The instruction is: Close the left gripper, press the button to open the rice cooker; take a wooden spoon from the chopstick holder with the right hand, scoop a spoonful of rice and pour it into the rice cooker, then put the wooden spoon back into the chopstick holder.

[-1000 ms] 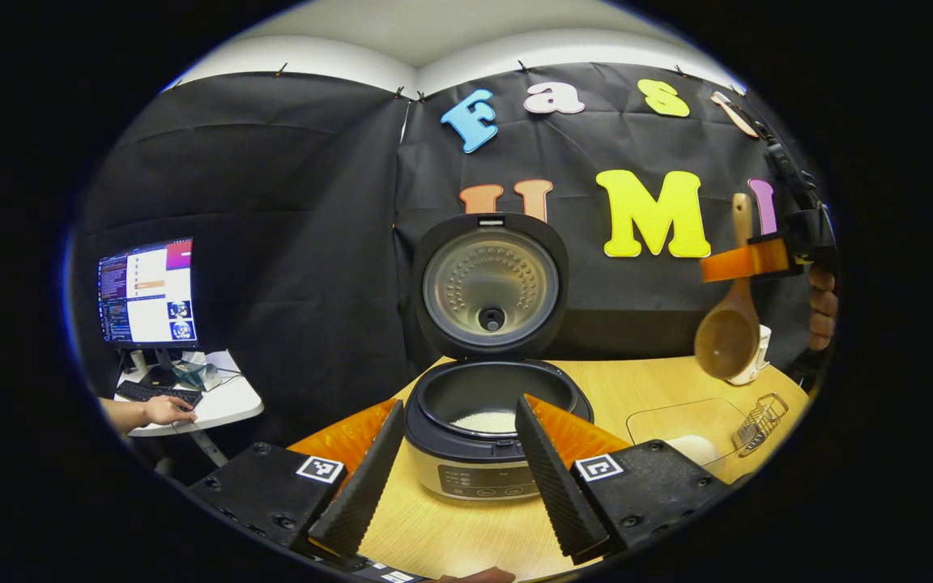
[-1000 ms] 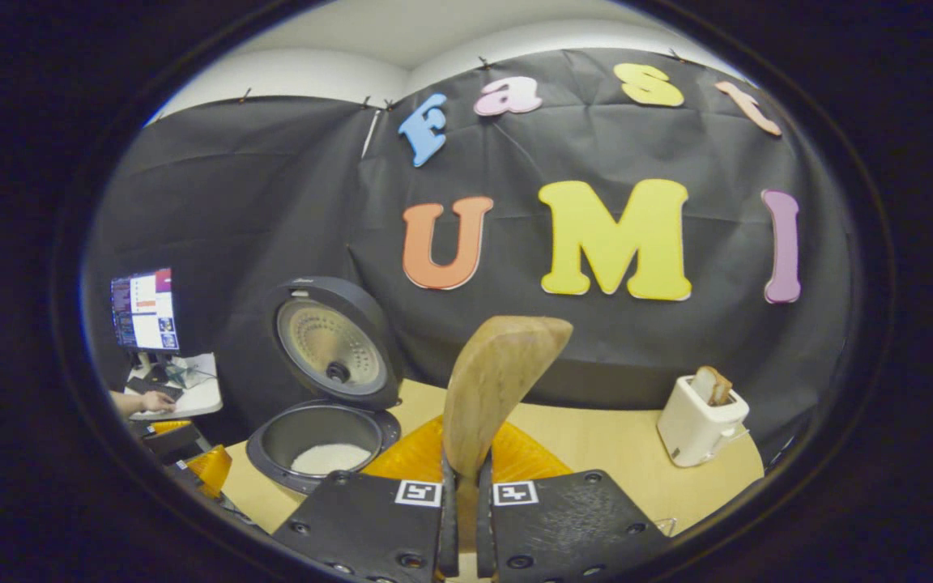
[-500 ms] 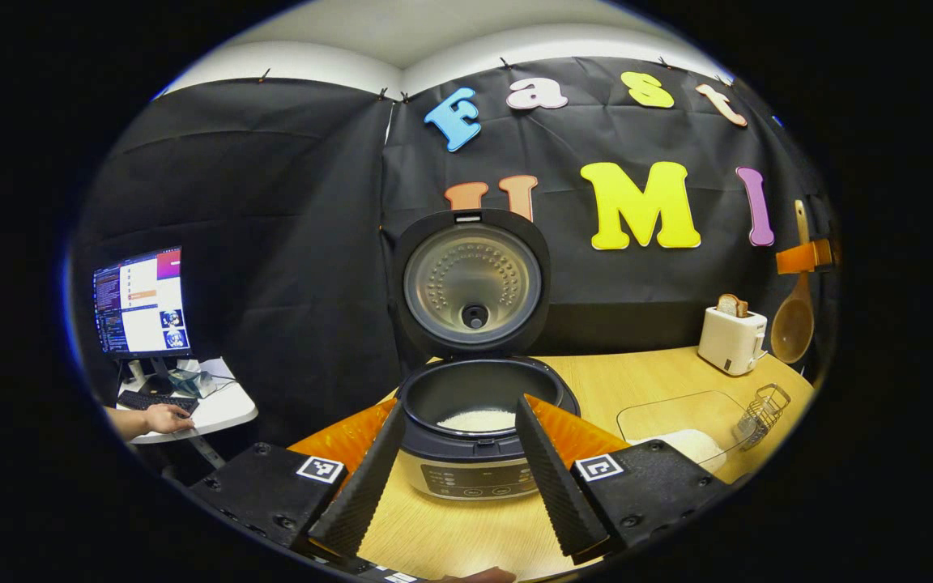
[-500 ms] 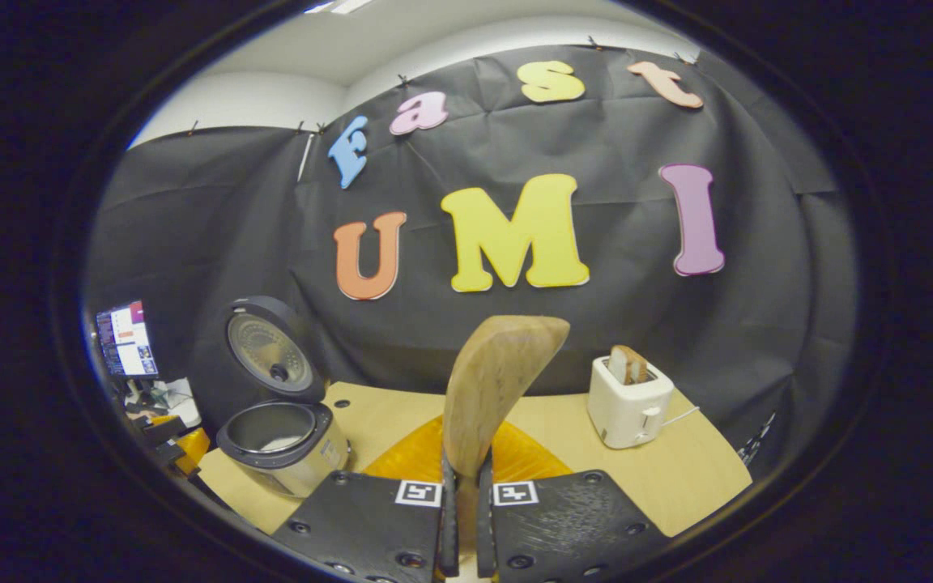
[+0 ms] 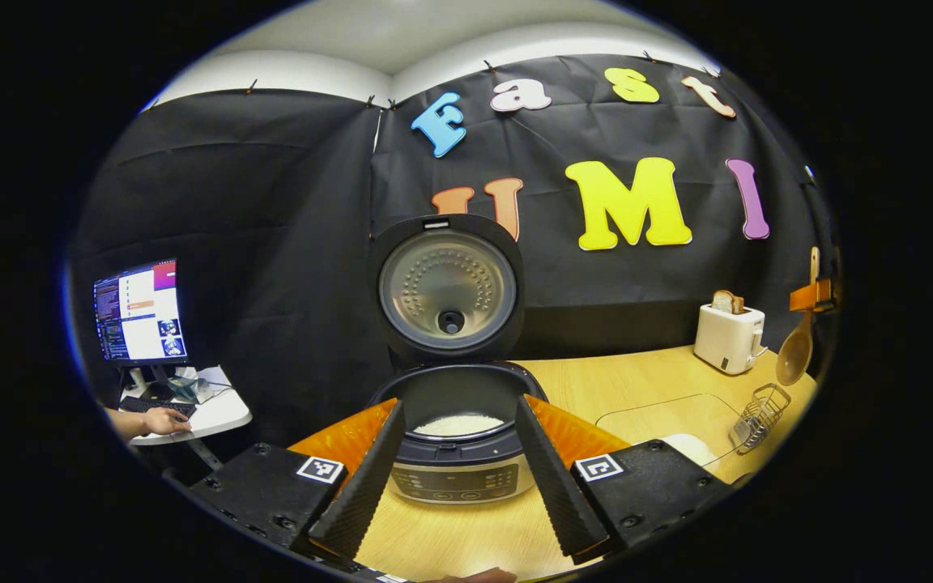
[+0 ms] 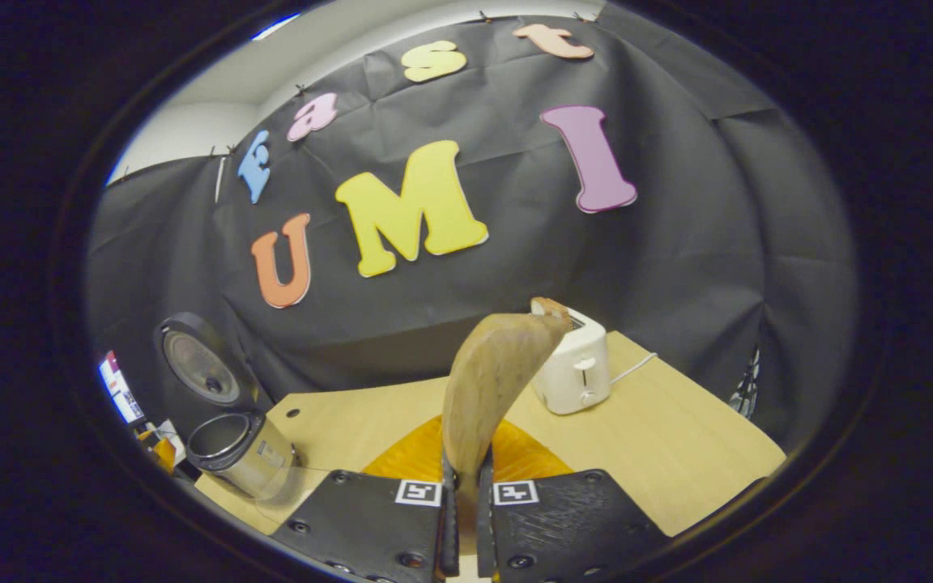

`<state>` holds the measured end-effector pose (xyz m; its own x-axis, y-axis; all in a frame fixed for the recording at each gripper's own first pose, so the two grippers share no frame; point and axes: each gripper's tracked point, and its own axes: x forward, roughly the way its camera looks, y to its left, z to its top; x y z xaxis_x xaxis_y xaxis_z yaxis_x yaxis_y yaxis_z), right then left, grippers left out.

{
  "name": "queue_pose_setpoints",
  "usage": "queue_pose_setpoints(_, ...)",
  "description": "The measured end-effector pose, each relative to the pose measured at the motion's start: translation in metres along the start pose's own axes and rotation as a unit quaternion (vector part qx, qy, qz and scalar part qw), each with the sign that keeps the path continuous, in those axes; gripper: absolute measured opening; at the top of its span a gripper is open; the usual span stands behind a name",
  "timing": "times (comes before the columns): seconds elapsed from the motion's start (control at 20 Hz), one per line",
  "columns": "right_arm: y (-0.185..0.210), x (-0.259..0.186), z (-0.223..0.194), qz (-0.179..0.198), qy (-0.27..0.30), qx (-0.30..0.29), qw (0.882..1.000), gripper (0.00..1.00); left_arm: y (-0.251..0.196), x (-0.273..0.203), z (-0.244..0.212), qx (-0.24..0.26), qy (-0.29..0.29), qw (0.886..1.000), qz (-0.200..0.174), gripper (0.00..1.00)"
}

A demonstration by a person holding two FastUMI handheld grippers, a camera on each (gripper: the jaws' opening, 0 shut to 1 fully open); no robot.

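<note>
Right gripper (image 6: 462,518) pinches the wooden spoon (image 6: 487,389), handle upright, bowl down, directly above the chopstick holder (image 5: 760,409) at the table's (image 5: 645,380) right edge. Left gripper (image 5: 454,470) spread, fronting the open rice cooker (image 5: 450,389).

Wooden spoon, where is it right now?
The wooden spoon is clamped in the right gripper; in the left gripper view it hangs bowl-down at the far right, above the wire chopstick holder and beside the toaster.
</note>
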<state>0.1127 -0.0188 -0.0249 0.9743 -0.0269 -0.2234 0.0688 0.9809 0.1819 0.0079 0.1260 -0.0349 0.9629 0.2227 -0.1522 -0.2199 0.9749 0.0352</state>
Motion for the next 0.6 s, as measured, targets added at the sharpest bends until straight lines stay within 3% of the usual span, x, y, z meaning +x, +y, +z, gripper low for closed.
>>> queue_pose_setpoints(0.6,-0.012,0.023,-0.042,0.015,0.001,0.002,1.000,0.09,-0.018,-0.004,0.016,0.022,-0.033,0.999,0.016,0.88)
